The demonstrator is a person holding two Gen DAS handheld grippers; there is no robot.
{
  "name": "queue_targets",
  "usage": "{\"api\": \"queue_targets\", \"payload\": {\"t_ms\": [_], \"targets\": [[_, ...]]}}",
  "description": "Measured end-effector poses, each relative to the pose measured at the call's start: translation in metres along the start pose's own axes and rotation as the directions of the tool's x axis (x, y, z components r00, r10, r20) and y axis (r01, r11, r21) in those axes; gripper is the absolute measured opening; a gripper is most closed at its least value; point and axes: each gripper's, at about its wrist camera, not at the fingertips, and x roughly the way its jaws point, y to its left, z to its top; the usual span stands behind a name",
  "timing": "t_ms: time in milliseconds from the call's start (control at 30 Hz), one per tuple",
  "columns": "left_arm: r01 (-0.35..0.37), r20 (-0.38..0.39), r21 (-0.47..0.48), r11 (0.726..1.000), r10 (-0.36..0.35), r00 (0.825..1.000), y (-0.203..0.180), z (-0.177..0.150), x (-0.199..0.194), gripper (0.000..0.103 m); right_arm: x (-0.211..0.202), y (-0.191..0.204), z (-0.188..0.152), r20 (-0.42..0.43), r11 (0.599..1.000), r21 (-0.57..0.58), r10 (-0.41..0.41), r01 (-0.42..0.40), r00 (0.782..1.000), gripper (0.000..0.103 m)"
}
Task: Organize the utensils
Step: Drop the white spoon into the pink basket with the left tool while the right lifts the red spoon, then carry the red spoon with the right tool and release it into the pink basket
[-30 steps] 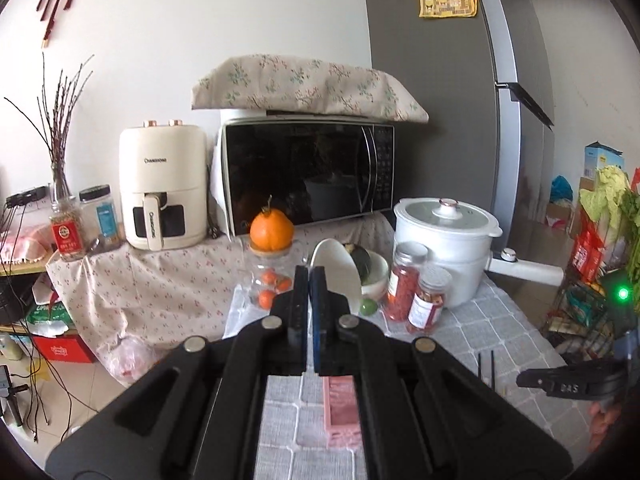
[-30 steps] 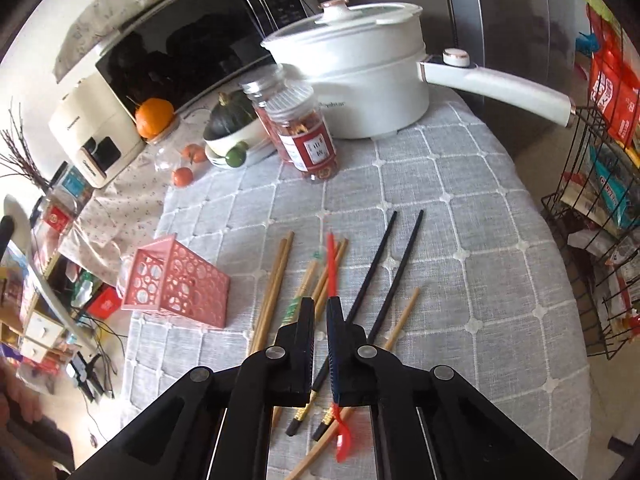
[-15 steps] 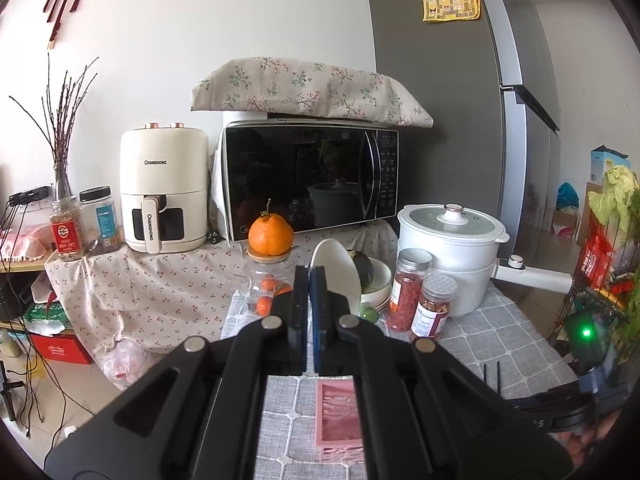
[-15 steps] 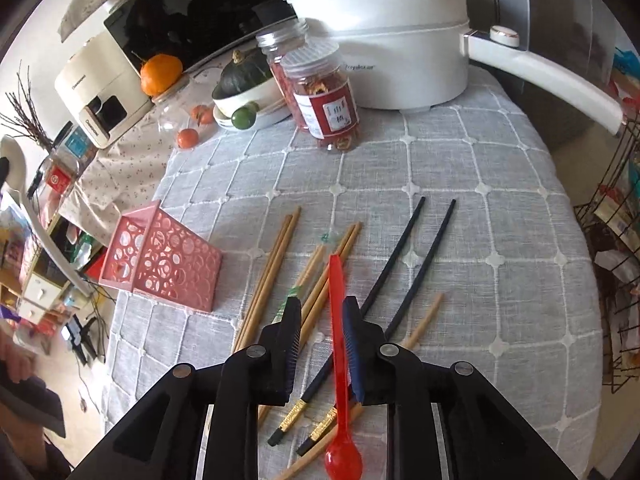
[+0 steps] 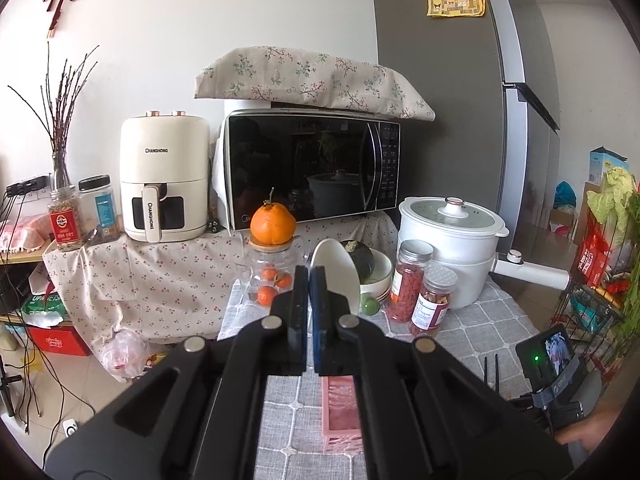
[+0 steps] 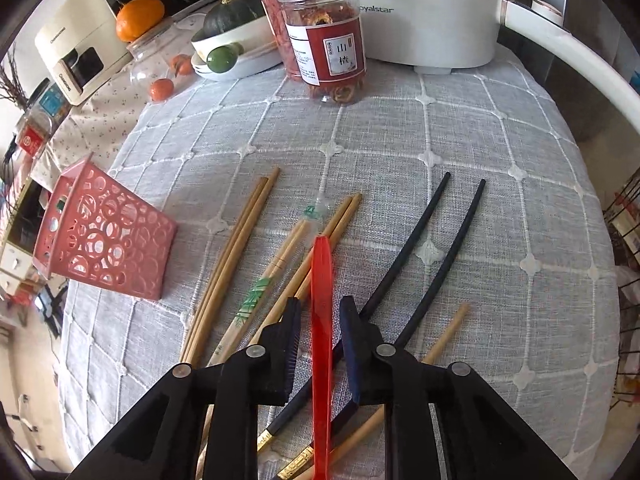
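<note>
In the right wrist view, several wooden chopsticks point(image 6: 236, 248), two black chopsticks point(image 6: 404, 256) and a red plastic spoon point(image 6: 322, 280) lie on the grey checked tablecloth point(image 6: 400, 128). My right gripper point(image 6: 320, 308) is open, low over the pile, its jaws on either side of the red spoon's handle without touching it. A pink perforated basket point(image 6: 104, 232) lies on its side to the left. My left gripper point(image 5: 309, 276) is shut and empty, held above the table; the pink basket point(image 5: 340, 408) shows below it.
Two red-filled jars point(image 6: 324, 40), a white electric pot point(image 6: 420, 8) with a long handle, and a bowl with a green squash point(image 6: 236, 20) stand at the table's back. A microwave point(image 5: 312, 168) and air fryer point(image 5: 164, 180) stand behind. A wire rack point(image 5: 600, 280) is right.
My right gripper opened wider and dropped closer to the chopstick pile, the red spoon now between its jaws. My left gripper rose slightly and stayed shut.
</note>
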Motion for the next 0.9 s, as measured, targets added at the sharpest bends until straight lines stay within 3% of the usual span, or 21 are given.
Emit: {"api": "queue_targets", "payload": {"t_ms": [33, 167, 400, 567, 633, 667, 700, 900], "targets": [[-0.002, 0.0, 0.001, 1.0, 0.002, 1.0, 0.0, 0.0, 0.0, 0.002, 0.004, 0.001, -0.002, -0.019, 1.0, -0.007, -0.003, 0.003, 1.0, 0.01], [-0.022, 0.032, -0.013, 1.0, 0.022, 0.999, 0.001, 0.003, -0.003, 0.002, -0.002, 0.001, -0.007, 0.0, 1.0, -0.008, 0.0, 0.0, 1.0, 0.011], [-0.087, 0.123, 0.015, 0.996, 0.085, 0.989, -0.007, 0.0, 0.006, 0.002, -0.062, -0.001, -0.013, 0.162, 0.999, 0.022, 0.033, -0.037, 0.986, 0.011], [-0.11, 0.114, 0.028, 0.994, 0.106, 0.988, -0.009, -0.01, 0.018, 0.004, -0.094, 0.006, -0.019, 0.237, 0.999, 0.002, 0.046, -0.048, 0.97, 0.011], [-0.104, 0.081, 0.034, 0.994, 0.101, 0.992, -0.009, -0.012, 0.024, 0.022, -0.102, 0.008, -0.022, 0.263, 0.999, -0.003, 0.052, -0.053, 0.963, 0.011], [-0.096, 0.048, 0.034, 0.995, 0.094, 0.994, -0.009, -0.013, 0.028, 0.044, -0.107, 0.008, -0.023, 0.277, 0.998, -0.004, 0.054, -0.056, 0.959, 0.011], [-0.09, 0.02, 0.028, 0.996, 0.089, 0.996, -0.007, -0.015, 0.03, 0.05, -0.111, 0.009, -0.024, 0.292, 0.998, -0.003, 0.057, -0.059, 0.955, 0.011], [-0.033, -0.14, -0.021, 0.999, 0.03, 0.99, 0.006, -0.014, 0.027, 0.054, -0.137, 0.025, -0.025, 0.386, 0.996, 0.011, 0.083, -0.094, 0.919, 0.011]]}}
